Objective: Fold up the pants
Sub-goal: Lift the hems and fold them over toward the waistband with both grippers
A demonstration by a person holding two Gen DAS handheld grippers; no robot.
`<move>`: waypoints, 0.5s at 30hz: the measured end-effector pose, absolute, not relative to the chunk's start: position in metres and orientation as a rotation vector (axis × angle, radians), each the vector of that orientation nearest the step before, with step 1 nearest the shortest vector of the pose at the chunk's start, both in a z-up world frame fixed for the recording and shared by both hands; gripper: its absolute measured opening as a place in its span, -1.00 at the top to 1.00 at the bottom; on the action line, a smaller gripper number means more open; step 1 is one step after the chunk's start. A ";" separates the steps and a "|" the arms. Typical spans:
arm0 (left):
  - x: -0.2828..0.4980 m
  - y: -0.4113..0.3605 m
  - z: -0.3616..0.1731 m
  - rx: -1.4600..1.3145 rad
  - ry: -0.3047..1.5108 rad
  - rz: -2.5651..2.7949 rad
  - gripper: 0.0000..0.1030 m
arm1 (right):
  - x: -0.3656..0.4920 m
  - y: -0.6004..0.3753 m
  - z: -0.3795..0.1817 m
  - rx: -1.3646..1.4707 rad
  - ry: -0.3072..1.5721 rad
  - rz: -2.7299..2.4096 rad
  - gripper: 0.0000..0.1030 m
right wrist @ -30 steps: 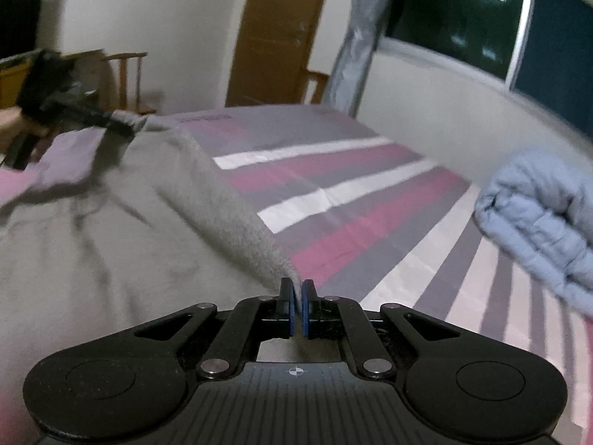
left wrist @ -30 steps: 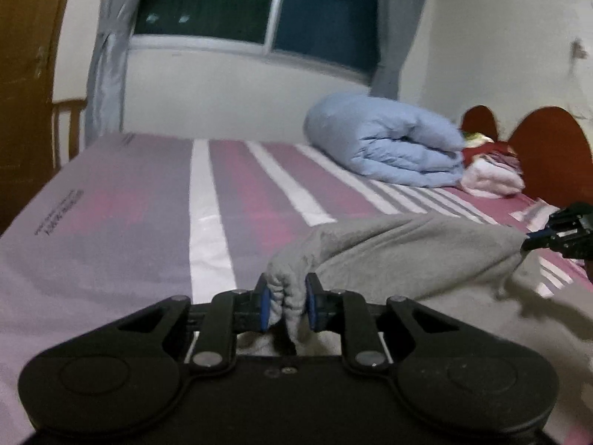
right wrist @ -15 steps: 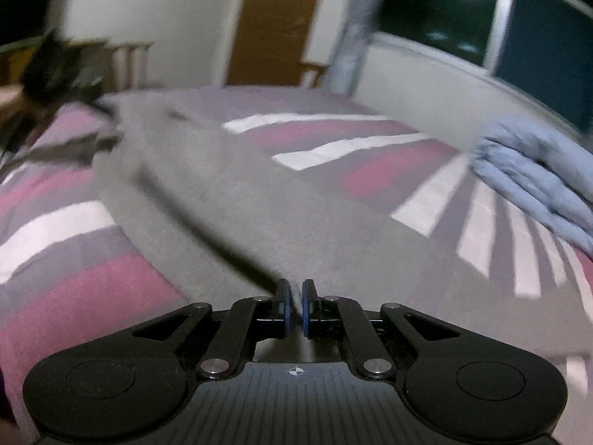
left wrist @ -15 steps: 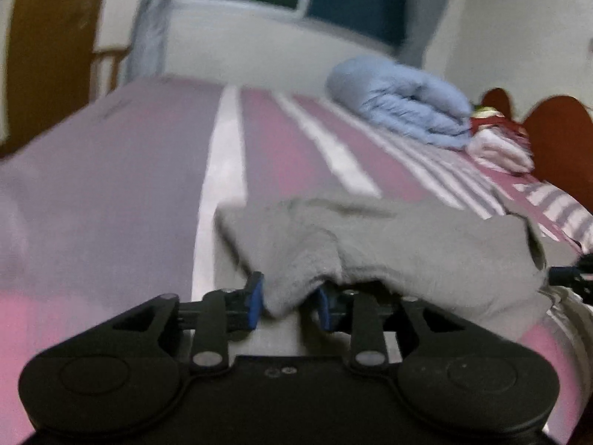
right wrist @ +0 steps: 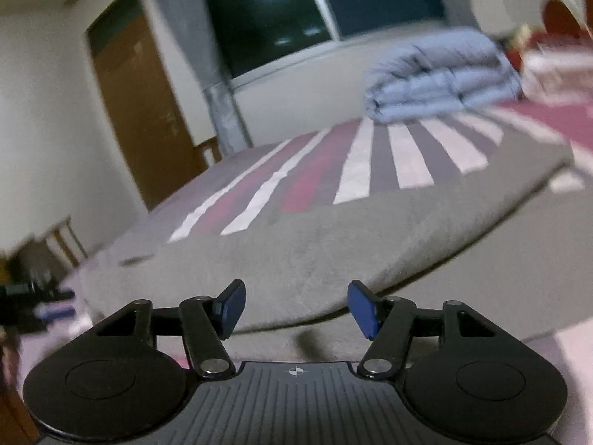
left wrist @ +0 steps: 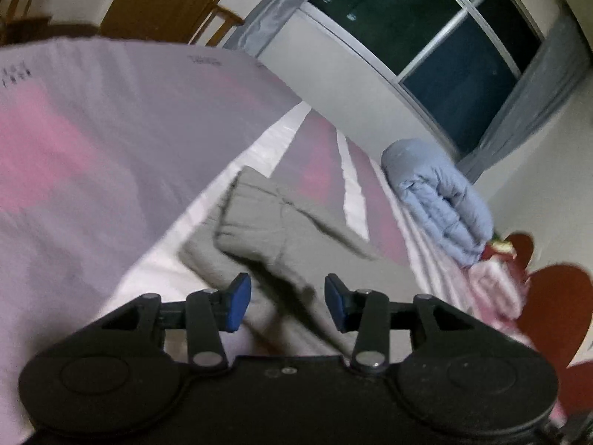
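Left gripper (left wrist: 287, 302) first: its blue pads (left wrist: 237, 302) stand spread, and the jaws have just been opening. Grey cloth lies in the gap between them, but neither pad presses on it, so that side has let go. Over to the right gripper (right wrist: 296, 309): wider still, blue pads (right wrist: 361, 309) well apart, jaws also just opened. The folded edge of the pants (right wrist: 296, 244) runs just beyond its fingertips; nothing is pinched.

The pants (left wrist: 274, 237) lie on the bed (left wrist: 92, 148), grey and fleecy. From the left wrist view a doubled layer shows, a ribbed band end lying far of the fingers on top of the lower layer. From the right wrist view the cloth stretches as one broad fold across the whole near part of the bed, its near edge rounded and lifted a little off the layer beneath.

Beyond the pants, the striped sheet (right wrist: 370, 170) in pink, grey and white. At the far right a rolled blue quilt (right wrist: 441, 74) sits on the bed, with pink bedding (left wrist: 496, 282) just beside it and a dark red headboard (left wrist: 552, 307) nearer still. Behind the bed, a dark window (left wrist: 426, 26) with grey curtains (right wrist: 222, 74), and a brown door (right wrist: 137, 104) at the left. At the left edge of the right wrist view the other gripper shows, blurred.
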State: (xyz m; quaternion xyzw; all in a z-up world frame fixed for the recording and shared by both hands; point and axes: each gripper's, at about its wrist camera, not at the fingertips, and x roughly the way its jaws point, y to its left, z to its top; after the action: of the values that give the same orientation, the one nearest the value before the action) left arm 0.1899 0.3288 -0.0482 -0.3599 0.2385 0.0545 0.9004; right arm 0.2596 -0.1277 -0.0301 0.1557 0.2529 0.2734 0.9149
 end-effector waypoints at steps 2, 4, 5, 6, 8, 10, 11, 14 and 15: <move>0.201 0.335 -0.055 -0.813 0.492 0.108 0.34 | 0.272 -0.136 -0.031 0.415 0.549 0.539 -0.20; 0.209 0.341 -0.065 -0.875 0.494 0.108 0.35 | 0.285 -0.142 -0.035 0.507 0.582 0.523 -0.20; 0.215 0.343 -0.069 -0.895 0.498 0.103 0.35 | 0.292 -0.146 -0.038 0.555 0.606 0.521 -0.20; 0.216 0.344 -0.072 -0.908 0.500 0.105 0.34 | 0.299 -0.154 -0.040 0.593 0.627 0.510 -0.20; 0.222 0.347 -0.079 -0.934 0.507 0.106 0.35 | 0.315 -0.162 -0.043 0.656 0.681 0.477 -0.20; 0.221 0.353 -0.083 -0.955 0.504 0.113 0.35 | 0.326 -0.167 -0.053 0.709 0.733 0.446 -0.20; 0.225 0.355 -0.085 -0.958 0.506 0.119 0.38 | 0.331 -0.169 -0.055 0.727 0.753 0.439 -0.20; 0.223 0.364 -0.087 -0.958 0.511 0.137 0.51 | 0.343 -0.173 -0.058 0.722 0.754 0.430 0.21; 0.221 0.366 -0.085 -0.953 0.515 0.143 0.56 | 0.347 -0.174 -0.058 0.721 0.760 0.428 0.40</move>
State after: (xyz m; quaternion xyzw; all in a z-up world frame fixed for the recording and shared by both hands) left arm 0.2214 0.3664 -0.0853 -0.4530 0.2450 0.0678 0.8545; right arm 0.3465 -0.1740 -0.0583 0.3417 0.3601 0.2028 0.8441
